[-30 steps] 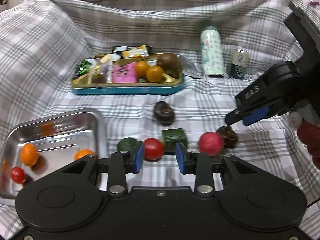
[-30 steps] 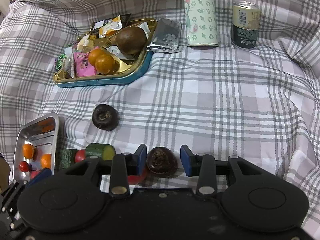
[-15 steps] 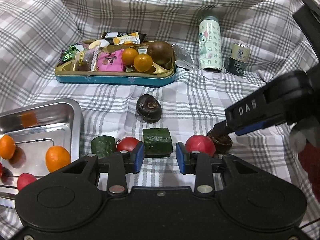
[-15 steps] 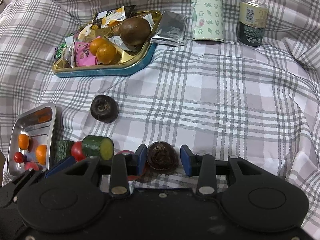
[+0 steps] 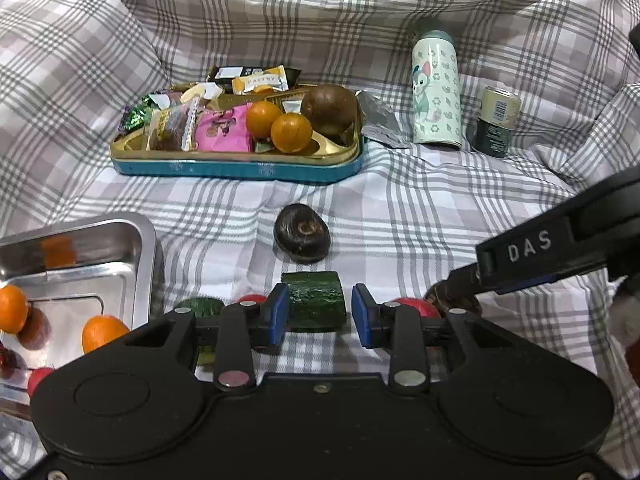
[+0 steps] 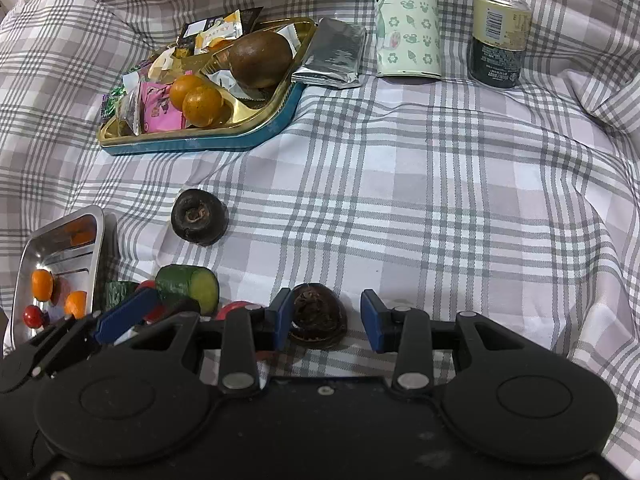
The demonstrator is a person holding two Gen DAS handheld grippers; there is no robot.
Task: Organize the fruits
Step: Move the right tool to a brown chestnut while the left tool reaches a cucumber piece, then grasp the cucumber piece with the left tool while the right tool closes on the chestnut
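Lining my left gripper (image 5: pixel 319 316) on the cucumber chunk (image 5: pixel 316 299), jaws just widening astride it ungripped, I keep the right gripper (image 6: pixel 322 320) loosely straddling the dark fruit (image 6: pixel 318 314), both bound for the steel tray (image 5: pixel 136 236).

Both grippers' jaws slightly apart

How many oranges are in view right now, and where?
4: two oranges in the steel tray, two more in the gold snack tin. Wrappers may hide others.
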